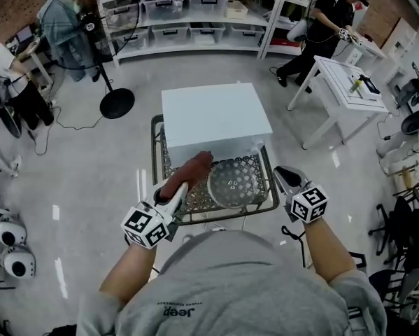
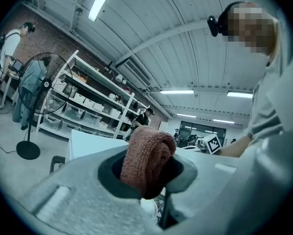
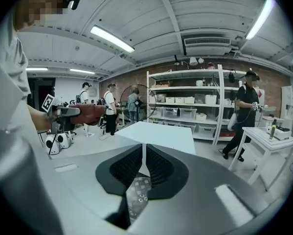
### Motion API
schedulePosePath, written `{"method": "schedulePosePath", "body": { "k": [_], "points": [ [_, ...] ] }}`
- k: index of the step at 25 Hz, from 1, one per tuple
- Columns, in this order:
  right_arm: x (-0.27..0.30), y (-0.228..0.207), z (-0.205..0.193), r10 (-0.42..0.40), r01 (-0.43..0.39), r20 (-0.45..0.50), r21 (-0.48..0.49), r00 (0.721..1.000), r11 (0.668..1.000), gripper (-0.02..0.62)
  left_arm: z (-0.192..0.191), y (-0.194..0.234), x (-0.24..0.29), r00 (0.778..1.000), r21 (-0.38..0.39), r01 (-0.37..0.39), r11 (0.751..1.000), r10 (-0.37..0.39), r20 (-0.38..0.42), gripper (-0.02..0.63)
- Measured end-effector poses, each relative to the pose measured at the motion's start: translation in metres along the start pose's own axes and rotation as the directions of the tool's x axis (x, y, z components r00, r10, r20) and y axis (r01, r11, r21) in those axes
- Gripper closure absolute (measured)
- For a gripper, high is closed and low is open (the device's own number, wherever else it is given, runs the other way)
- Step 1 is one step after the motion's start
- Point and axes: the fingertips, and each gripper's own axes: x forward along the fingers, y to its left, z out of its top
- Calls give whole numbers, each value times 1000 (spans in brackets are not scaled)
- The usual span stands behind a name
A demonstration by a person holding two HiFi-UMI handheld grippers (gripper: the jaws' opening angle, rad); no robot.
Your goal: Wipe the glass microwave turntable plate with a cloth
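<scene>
The left gripper (image 1: 183, 186) clamps the rolled cloth (image 1: 189, 172), the right gripper (image 1: 280, 173) is closed on nothing, and the glass plate (image 1: 231, 183) lies on the wire cart (image 1: 267, 203) between them, so I judge wiping needs the cloth lowered onto it.

Long ceiling tubes (image 3: 112, 38) flood the room with bright, cool, even light, so shadows stay faint and soft-edged. The pale floor (image 1: 76, 180) has a dull sheen with a few small white glints, and the white surface (image 1: 216, 117) looks flat, almost washed out. Both gripper views are fisheye, with black corners, bowed shelving (image 3: 185, 102) and tubes flaring white. Close to each lens the grey fingers (image 2: 63, 204) blur, while the cloth (image 2: 146, 160) keeps its knit texture. The head view bends at its edges.
</scene>
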Motion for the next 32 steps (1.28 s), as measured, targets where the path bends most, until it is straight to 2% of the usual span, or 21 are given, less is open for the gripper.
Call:
{"method": "schedulePosePath", "body": {
  "k": [4,9,13,16,19,23,27,32],
  "points": [
    [23,-24,-19,2,-2,-60,2,998,1000,560,-17,17,26,1000,-38,4,999,-5,-30,537],
    [19,-75,-59,85,-87,-84,-14,993,996,558,-50,-17,73,997,-22,-42,999,41,-59,537],
    [39,-92,-76,182,-187,-105,-34,978,982,560,-59,-20,89,990,-37,-135,990,133,-57,537],
    [49,-100,-91,267,-275,-124,-49,956,960,561,-71,-28,95,973,-75,-227,971,223,-57,537],
    [53,-101,-107,318,-329,-147,-57,936,942,561,-81,-36,98,959,-94,-278,956,272,-77,537],
    [64,-101,-134,324,-339,-192,-50,926,940,563,-101,-34,102,959,-96,-265,960,251,-132,537],
    [83,-96,-166,296,-315,-231,-48,927,948,563,-128,-10,105,959,-92,-231,969,211,-190,537],
    [102,-84,-212,296,-328,-302,-62,906,943,566,-161,14,114,956,-93,-213,973,188,-227,537]
  ]
}}
